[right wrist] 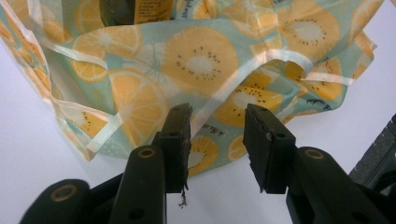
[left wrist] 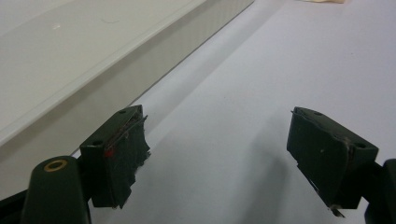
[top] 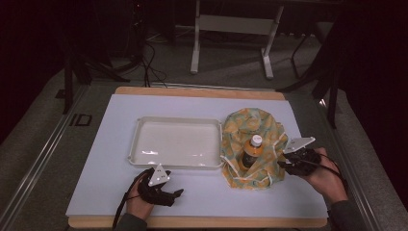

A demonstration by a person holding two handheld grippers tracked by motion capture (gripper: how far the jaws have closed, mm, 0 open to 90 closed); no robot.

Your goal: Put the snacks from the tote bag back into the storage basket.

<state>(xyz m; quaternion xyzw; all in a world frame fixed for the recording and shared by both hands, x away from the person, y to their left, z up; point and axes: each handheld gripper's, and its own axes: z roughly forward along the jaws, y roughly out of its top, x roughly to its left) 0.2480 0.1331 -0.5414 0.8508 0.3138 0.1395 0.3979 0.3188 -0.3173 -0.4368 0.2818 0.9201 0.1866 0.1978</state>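
Cloth bag (top: 254,147) with a bottle (top: 252,150) upright inside sits just left of the right gripper (top: 288,162), far nearer it than the left gripper (top: 169,196). Right jaws stand slightly apart at the bag's edge, pinching nothing; left jaws gape empty beside the tray (top: 139,144). White mat (top: 96,159) beneath, dark room behind.

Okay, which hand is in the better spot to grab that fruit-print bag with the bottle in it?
Right, probably. The right gripper sits at the bag edge, jaws apart with the cloth just beyond them. The left gripper rests open on the mat by the tray, away from the bottle.
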